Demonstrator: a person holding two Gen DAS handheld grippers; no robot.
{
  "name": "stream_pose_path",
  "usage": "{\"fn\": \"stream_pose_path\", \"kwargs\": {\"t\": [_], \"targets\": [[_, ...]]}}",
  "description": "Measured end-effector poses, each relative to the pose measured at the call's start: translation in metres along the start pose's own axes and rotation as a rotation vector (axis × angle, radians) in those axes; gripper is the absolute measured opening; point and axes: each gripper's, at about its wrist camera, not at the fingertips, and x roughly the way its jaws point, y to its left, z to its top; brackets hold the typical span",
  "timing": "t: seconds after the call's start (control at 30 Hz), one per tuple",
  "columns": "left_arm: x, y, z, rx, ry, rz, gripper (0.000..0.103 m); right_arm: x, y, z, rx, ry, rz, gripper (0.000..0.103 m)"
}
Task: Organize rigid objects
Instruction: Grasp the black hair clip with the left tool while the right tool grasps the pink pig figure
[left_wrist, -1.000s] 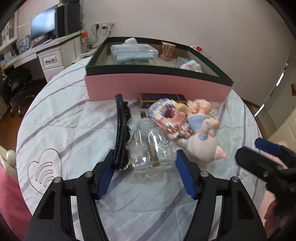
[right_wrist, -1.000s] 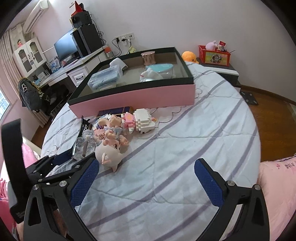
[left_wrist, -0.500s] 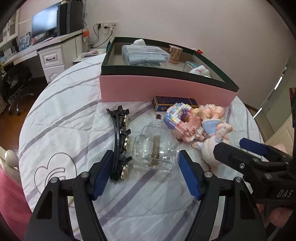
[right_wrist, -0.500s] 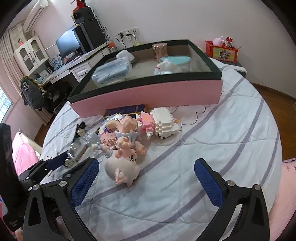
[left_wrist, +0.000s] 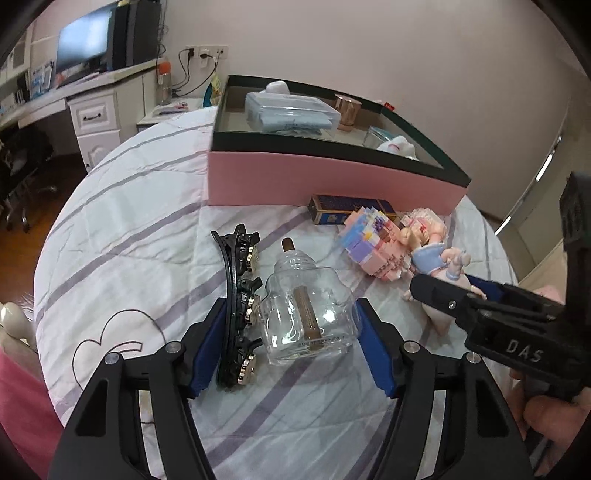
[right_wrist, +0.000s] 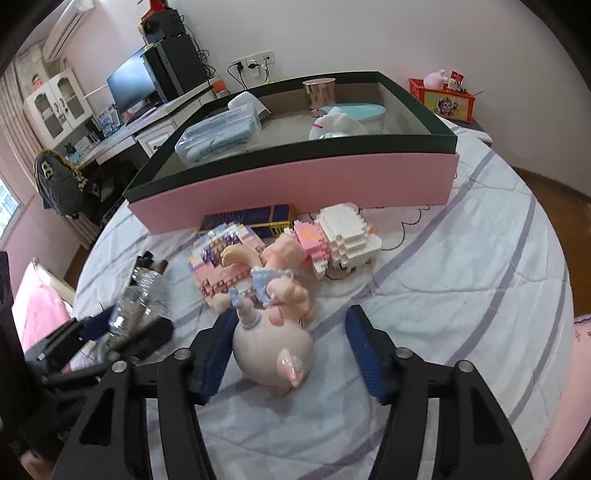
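A clear glass bottle (left_wrist: 304, 317) lies on the striped bedcover between the open fingers of my left gripper (left_wrist: 291, 350), beside a black hair clip (left_wrist: 238, 295) that also sits inside the jaws. A pink pig figurine (right_wrist: 273, 343) lies between the open fingers of my right gripper (right_wrist: 288, 358); its left pad (right_wrist: 218, 354) is close to the pig. The right gripper (left_wrist: 480, 310) shows in the left wrist view, over the pig (left_wrist: 439, 295). The pink box with a dark rim (left_wrist: 332, 184) stands behind; it also shows in the right wrist view (right_wrist: 295, 184).
Pastel block models (right_wrist: 229, 258) (right_wrist: 343, 236), a doll (right_wrist: 284, 258) and a dark blue box (right_wrist: 255, 216) lie in front of the pink box. Inside it are a blue case (right_wrist: 218, 136), a copper cup (right_wrist: 319, 94) and a white item (right_wrist: 340, 123). A desk with monitor (left_wrist: 85, 40) stands left.
My right gripper has moved forward and down so the pig now sits between its fingers. My left gripper has edged closer around the bottle and hair clip.
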Motion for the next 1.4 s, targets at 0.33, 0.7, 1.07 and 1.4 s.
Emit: {"fn": "stream_pose_path", "kwargs": {"t": [0.33,0.7,1.07,1.4], "targets": [[-0.005,0.0,-0.001,0.006,-0.003,0.011,0.082,0.0,0.009,-0.003,-0.056,-0.01,-0.028,0.057],[-0.021,0.032,0.001,-0.114,-0.063,0.06,0.088,-0.003,0.01,-0.007,-0.064,-0.001,-0.021,0.057],[-0.009,0.025,0.004,0.012,-0.02,0.124,0.064,-0.002,0.016,-0.006,-0.072,-0.002,-0.05,0.054],[0.002,0.015,0.009,0.039,0.003,0.149,0.026,0.0,0.019,-0.006,-0.078,-0.011,-0.054,0.047]]}}
